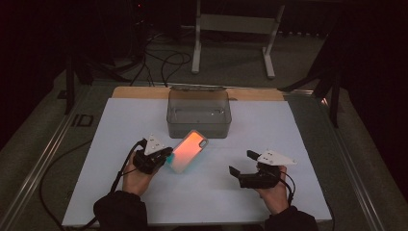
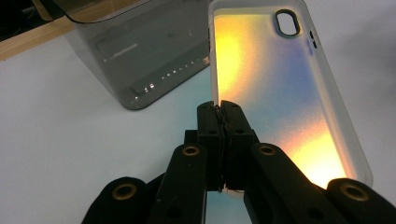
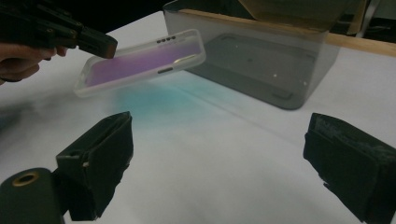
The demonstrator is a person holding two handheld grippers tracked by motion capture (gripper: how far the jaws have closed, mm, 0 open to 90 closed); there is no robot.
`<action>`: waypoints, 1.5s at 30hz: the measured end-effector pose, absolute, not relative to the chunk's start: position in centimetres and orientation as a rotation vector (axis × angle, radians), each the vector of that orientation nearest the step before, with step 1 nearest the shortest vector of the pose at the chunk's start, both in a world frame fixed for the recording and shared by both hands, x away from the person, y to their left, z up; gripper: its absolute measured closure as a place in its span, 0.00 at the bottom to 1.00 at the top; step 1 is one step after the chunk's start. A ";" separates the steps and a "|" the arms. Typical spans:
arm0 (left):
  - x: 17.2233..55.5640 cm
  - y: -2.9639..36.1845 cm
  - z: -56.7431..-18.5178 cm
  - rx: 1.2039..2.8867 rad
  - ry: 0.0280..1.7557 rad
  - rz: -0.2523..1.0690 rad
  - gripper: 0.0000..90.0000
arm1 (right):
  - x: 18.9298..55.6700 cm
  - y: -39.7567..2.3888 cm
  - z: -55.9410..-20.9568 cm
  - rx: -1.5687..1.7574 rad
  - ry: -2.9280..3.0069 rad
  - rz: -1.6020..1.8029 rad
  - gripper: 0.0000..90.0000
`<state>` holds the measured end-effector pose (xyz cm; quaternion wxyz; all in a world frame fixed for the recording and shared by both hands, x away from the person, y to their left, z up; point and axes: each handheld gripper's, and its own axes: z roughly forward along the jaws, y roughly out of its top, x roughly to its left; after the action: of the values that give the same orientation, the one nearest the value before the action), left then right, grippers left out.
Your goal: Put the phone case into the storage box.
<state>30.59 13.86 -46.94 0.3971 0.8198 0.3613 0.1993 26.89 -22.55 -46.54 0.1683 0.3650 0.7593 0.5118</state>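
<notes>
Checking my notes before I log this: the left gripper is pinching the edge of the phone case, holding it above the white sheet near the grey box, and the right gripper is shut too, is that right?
Not quite: the right gripper stands open, jaws wide apart with nothing between them, as the right gripper view shows. The rest holds: the left gripper pinches the phone case near the grey box.

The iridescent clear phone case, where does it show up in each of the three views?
High view: the iridescent clear phone case sits at centre, just in front of the smoky translucent plastic box.
Left gripper view: upper right, its edge pinched by the left hand-held gripper.
Right gripper view: upper left, lifted off the table.
Shared landmark: the box.
</notes>
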 end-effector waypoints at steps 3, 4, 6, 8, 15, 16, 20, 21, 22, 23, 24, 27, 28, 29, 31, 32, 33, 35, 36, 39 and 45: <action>30.5 13.9 -46.9 2.068 0.913 0.508 0.99 | 27.1 -22.2 -46.2 1.035 2.162 1.462 0.09; 30.4 13.9 -46.9 2.063 0.914 0.507 0.99 | 27.1 -22.2 -46.2 1.035 2.162 1.462 0.09; 30.4 13.9 -46.8 2.065 0.908 0.512 0.99 | 27.3 -21.9 -46.0 1.035 2.166 1.462 0.09; 30.3 14.0 -46.7 2.064 0.905 0.515 0.99 | 27.3 -21.8 -46.0 1.042 2.167 1.462 0.09; 29.9 14.1 -46.2 2.024 0.894 0.519 0.99 | 27.7 -21.3 -45.8 1.054 2.174 1.470 0.09; 29.8 14.1 -46.1 2.023 0.890 0.522 0.99 | 27.7 -21.3 -45.8 1.054 2.174 1.470 0.09; 29.6 14.2 -45.8 2.013 0.882 0.532 0.99 | 27.9 -20.9 -45.7 1.062 2.173 1.485 0.09; 29.5 14.2 -45.7 2.010 0.878 0.533 0.99 | 28.0 -20.8 -45.7 1.061 2.175 1.490 0.09; 29.5 14.3 -45.7 2.008 0.879 0.534 0.99 | 28.0 -20.6 -45.7 1.064 2.174 1.491 0.09; 29.4 14.3 -45.6 2.006 0.875 0.539 0.99 | 28.1 -20.5 -45.7 1.066 2.174 1.489 0.09; 29.4 14.3 -45.6 2.001 0.878 0.538 0.99 | 28.2 -20.3 -45.6 1.065 2.180 1.483 0.09; 29.2 14.3 -45.5 1.994 0.876 0.542 0.99 | 28.3 -19.9 -45.6 1.060 2.189 1.496 0.09; 29.2 14.3 -45.5 1.992 0.876 0.541 0.99 | 28.3 -19.8 -45.6 1.058 2.190 1.500 0.09; 29.2 14.3 -45.4 1.989 0.876 0.544 0.99 | 28.4 -19.6 -45.5 1.055 2.191 1.505 0.09; 29.2 14.3 -45.4 1.984 0.877 0.543 0.99 | 28.4 -19.3 -45.4 1.051 2.196 1.514 0.09; 29.1 14.3 -45.4 1.983 0.877 0.545 0.99 | 28.4 -19.1 -45.3 1.046 2.199 1.518 0.09; 29.1 14.2 -45.4 1.982 0.876 0.542 0.99 | 28.5 -19.0 -45.3 1.045 2.199 1.523 0.09; 29.0 14.1 -45.4 1.981 0.873 0.542 0.99 | 28.5 -18.7 -45.2 1.043 2.203 1.538 0.09; 29.0 14.1 -45.4 1.979 0.872 0.543 0.99 | 28.6 -18.5 -45.2 1.039 2.204 1.544 0.09; 28.9 14.1 -45.3 1.976 0.870 0.544 0.99 | 28.7 -18.2 -45.1 1.037 2.210 1.552 0.09; 28.7 13.9 -45.0 1.965 0.864 0.553 0.99 | 28.9 -17.3 -45.0 1.034 2.216 1.571 0.09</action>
<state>28.73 13.94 -44.98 0.4461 0.7934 0.3488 0.2234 28.88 -17.30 -44.99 0.1173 0.3532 0.7571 0.5369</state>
